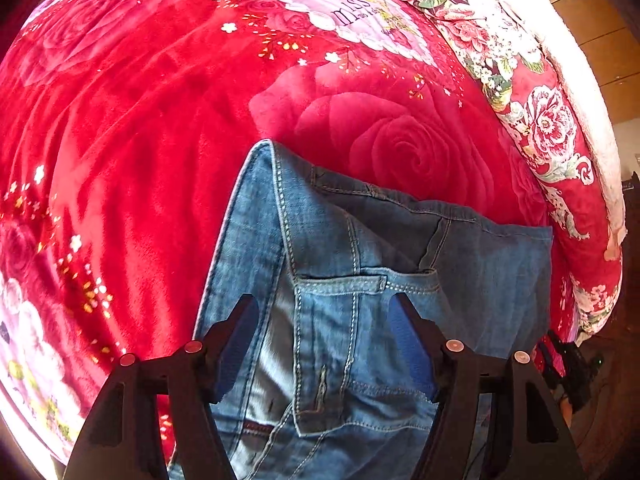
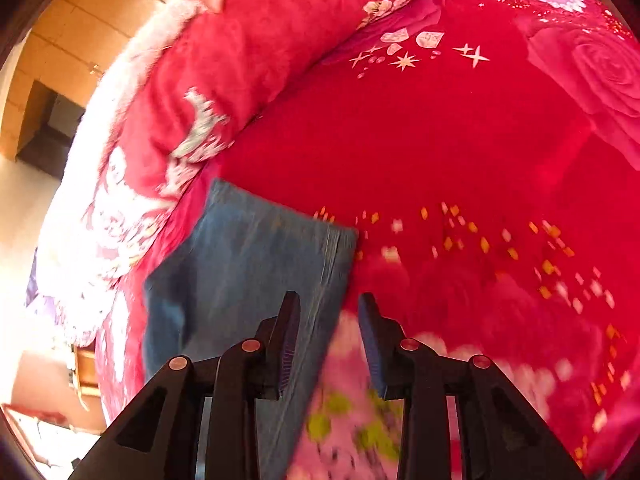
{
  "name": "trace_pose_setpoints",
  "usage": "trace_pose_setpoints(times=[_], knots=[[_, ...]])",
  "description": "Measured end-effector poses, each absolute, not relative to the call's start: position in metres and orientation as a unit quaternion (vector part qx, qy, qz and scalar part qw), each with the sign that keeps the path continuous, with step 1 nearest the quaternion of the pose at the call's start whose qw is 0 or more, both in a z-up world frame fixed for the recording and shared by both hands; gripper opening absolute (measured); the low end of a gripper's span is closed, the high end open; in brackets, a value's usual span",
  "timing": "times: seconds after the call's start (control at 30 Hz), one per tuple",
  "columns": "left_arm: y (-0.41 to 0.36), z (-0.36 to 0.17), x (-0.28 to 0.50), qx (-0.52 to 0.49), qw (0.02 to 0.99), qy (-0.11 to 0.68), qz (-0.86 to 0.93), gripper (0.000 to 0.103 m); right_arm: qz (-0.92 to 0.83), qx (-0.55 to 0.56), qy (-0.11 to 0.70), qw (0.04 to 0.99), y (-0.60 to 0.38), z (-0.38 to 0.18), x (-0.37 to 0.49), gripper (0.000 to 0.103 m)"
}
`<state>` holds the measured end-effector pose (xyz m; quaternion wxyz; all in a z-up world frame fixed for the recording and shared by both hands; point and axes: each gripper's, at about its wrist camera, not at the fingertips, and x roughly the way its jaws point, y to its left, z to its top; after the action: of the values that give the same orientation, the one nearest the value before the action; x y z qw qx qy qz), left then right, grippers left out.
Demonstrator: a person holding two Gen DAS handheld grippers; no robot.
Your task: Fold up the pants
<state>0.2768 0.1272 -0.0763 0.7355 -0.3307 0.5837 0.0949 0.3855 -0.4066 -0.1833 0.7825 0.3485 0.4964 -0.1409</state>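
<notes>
The jeans (image 1: 320,280) are lying on the red blanket (image 1: 140,140), already doubled over: in the left wrist view the waistband and back pocket are sitting on top of another denim layer that is reaching toward 3 o'clock. Judging by this, at least one fold is done and a further fold or a smoothing pass is probably remaining.

The left gripper (image 1: 324,320) is standing wide over the pocket area, its jaws clear of the cloth and holding nothing. The right gripper (image 2: 328,312) is partly open, straddling the edge of the denim hem (image 2: 248,264) without pinching it; that view is blurring.

The blanket is showing rose prints and covering a bed. A rolled floral quilt (image 1: 540,120) is running along the edge at 2 o'clock. Beyond it, wooden panelling (image 2: 92,20) is showing at 10 o'clock in the right view.
</notes>
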Motion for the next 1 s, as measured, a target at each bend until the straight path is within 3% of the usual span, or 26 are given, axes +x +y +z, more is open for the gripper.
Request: trace_pose_setpoints(times=[0.07, 0.1, 0.13, 0.23, 0.3, 0.43, 0.47, 0.5, 0.6, 0.67, 0.73, 0.8, 1.0], knots=[[0.122, -0.089, 0.288, -0.323, 0.732, 0.592, 0.094, 0.066, -0.151, 0.340, 0.512, 0.774, -0.409, -0.201, 0.400, 0.042], [0.119, -0.095, 0.292, -0.321, 0.729, 0.597, 0.094, 0.054, -0.146, 0.328, 0.507, 0.784, -0.407, -0.202, 0.406, 0.037], [0.115, -0.101, 0.297, -0.322, 0.725, 0.602, 0.092, 0.045, -0.132, 0.315, 0.504, 0.794, -0.404, -0.200, 0.412, 0.003], [0.109, -0.108, 0.306, -0.308, 0.729, 0.602, 0.107, 0.025, -0.102, 0.293, 0.481, 0.820, -0.404, -0.179, 0.411, 0.003], [0.105, -0.112, 0.308, -0.295, 0.735, 0.601, 0.108, 0.025, -0.130, 0.307, 0.459, 0.824, -0.424, -0.172, 0.390, 0.003], [0.103, -0.119, 0.309, -0.283, 0.735, 0.607, 0.105, 0.024, -0.151, 0.339, 0.508, 0.777, -0.445, -0.208, 0.361, 0.004], [0.106, -0.117, 0.306, -0.292, 0.729, 0.612, 0.097, 0.024, -0.153, 0.340, 0.493, 0.786, -0.445, -0.204, 0.354, 0.016], [0.111, -0.113, 0.302, -0.307, 0.723, 0.613, 0.087, 0.024, -0.156, 0.344, 0.486, 0.788, -0.446, -0.199, 0.351, 0.020], [0.138, -0.089, 0.280, -0.345, 0.730, 0.585, 0.079, 0.024, -0.166, 0.346, 0.471, 0.794, -0.454, -0.181, 0.345, 0.024], [0.162, -0.073, 0.272, -0.352, 0.745, 0.558, 0.099, 0.033, -0.173, 0.324, 0.471, 0.802, -0.459, -0.164, 0.350, 0.025], [0.178, -0.073, 0.273, -0.358, 0.739, 0.558, 0.123, 0.054, -0.171, 0.299, 0.476, 0.809, -0.458, -0.150, 0.359, 0.034], [0.184, -0.084, 0.278, -0.387, 0.716, 0.567, 0.125, 0.055, -0.157, 0.281, 0.489, 0.811, -0.449, -0.143, 0.377, 0.041], [0.159, -0.116, 0.300, -0.397, 0.688, 0.600, 0.094, 0.057, -0.095, 0.225, 0.538, 0.807, -0.399, -0.160, 0.455, 0.044]])
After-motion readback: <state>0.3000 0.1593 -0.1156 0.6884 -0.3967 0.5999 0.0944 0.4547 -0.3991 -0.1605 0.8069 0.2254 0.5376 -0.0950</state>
